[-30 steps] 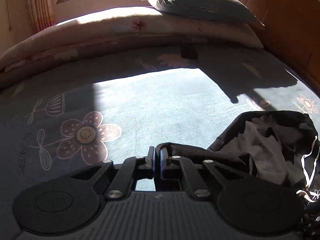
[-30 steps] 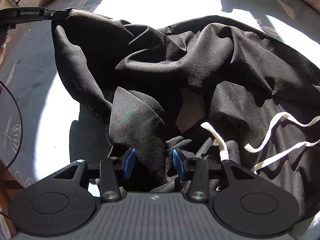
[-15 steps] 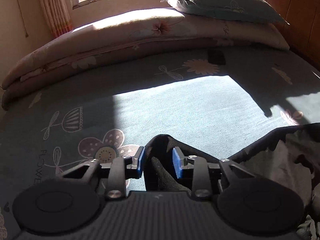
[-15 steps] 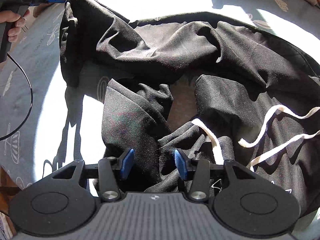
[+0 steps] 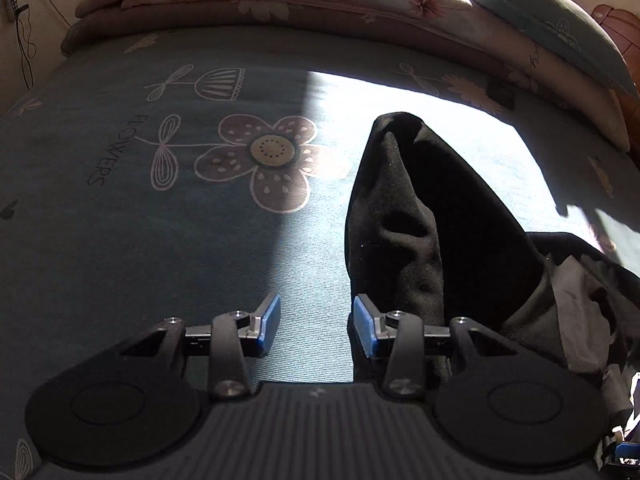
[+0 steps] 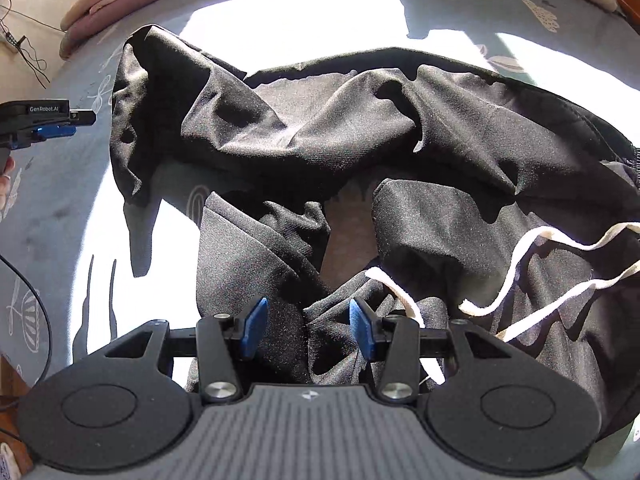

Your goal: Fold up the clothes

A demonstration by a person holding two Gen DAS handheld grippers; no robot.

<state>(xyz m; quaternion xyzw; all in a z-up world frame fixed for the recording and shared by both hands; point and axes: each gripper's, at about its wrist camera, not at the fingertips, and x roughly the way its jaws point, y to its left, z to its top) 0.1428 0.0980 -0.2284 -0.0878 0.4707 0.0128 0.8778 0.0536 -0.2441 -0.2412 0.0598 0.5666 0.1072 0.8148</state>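
My left gripper (image 5: 316, 326) is opening with only bedsheet (image 5: 160, 240) between its blue pads, the black garment (image 6: 360, 152) lying just beside it, likely let go to spread flat. My right gripper (image 6: 305, 330) stands apart around bunched fabric near the white drawstring (image 6: 532, 244), not visibly pinching. I read "FLOWERS" on the sheet and "GenRobot.AI" on the other tool.
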